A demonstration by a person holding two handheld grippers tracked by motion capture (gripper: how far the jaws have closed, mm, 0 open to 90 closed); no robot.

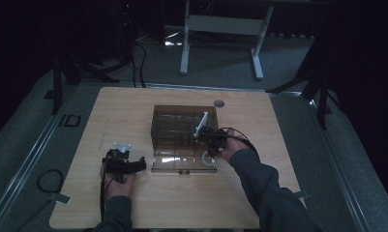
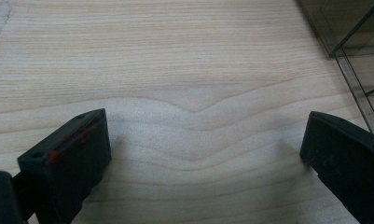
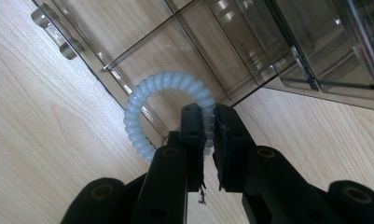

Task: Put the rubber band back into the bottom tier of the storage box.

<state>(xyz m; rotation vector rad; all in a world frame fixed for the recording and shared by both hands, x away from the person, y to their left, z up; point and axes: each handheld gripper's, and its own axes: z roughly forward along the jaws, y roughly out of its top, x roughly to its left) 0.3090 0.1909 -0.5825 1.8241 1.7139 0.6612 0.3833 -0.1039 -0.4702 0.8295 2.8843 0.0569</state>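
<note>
In the right gripper view, the two black jaws of the right gripper (image 3: 209,140) are clenched on a pale blue spiral hair tie (image 3: 162,100); one side of the coil is pinched between the pads and the rest of the ring curves away to the upper left of the frame. I think the ring is held by its edge so that it hangs free and can be let go cleanly. Behind it, across the upper right of the frame, lies a smoky clear organizer box (image 3: 287,51) with dividers, its opened lid (image 3: 128,60) flat on the wooden table (image 3: 45,140). In the high view the same tie (image 1: 207,160) is just right of the picture's middle, above the lid (image 1: 174,164) at the near edge of the box (image 1: 182,126), so it probably belongs in one of the compartments. The left gripper (image 1: 125,164), at the lower left of that view, is released: in its own view the jaws stand wide apart with only bare table (image 2: 184,70) between them, perhaps ready to steady the box.
</note>
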